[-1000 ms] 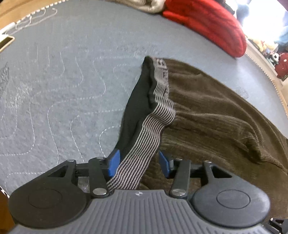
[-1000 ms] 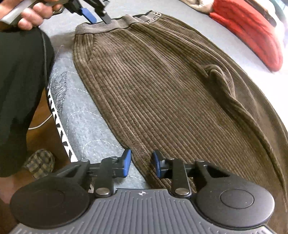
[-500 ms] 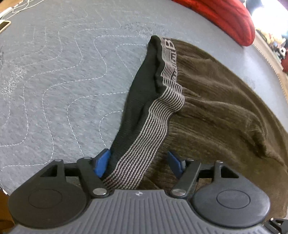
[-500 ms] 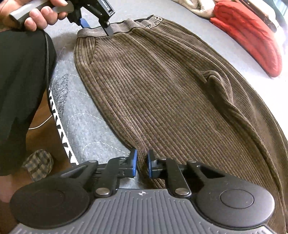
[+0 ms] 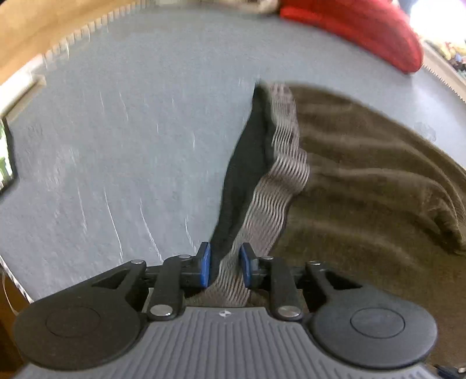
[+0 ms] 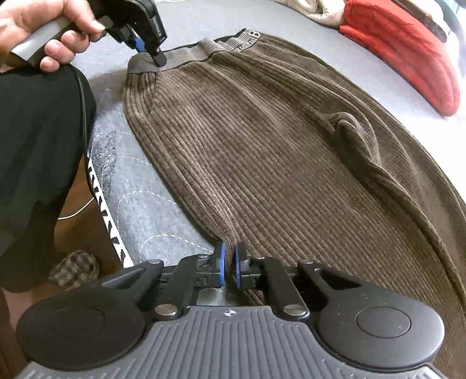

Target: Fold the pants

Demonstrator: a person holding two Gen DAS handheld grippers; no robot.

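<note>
Brown corduroy pants (image 6: 262, 151) lie flat on a grey quilted bed (image 6: 139, 210). My left gripper (image 5: 224, 268) is shut on the ribbed grey waistband (image 5: 279, 177), whose black inner side shows; it also shows in the right wrist view (image 6: 151, 52) at the waistband's near corner. My right gripper (image 6: 229, 268) is shut on the near side edge of the pants, lower down the leg. A raised crease (image 6: 355, 137) runs across the middle of the fabric.
A red folded blanket (image 6: 407, 49) and a beige cloth (image 6: 308, 8) lie at the far side of the bed. The bed's near edge with black-and-white trim (image 6: 107, 215) drops to a wooden floor. A person's black-clad body (image 6: 35, 140) stands left.
Both grippers have closed from open: the left on the waistband, the right on the pants' side edge. The left wrist view is now blurred by motion and the waistband is bunching.
</note>
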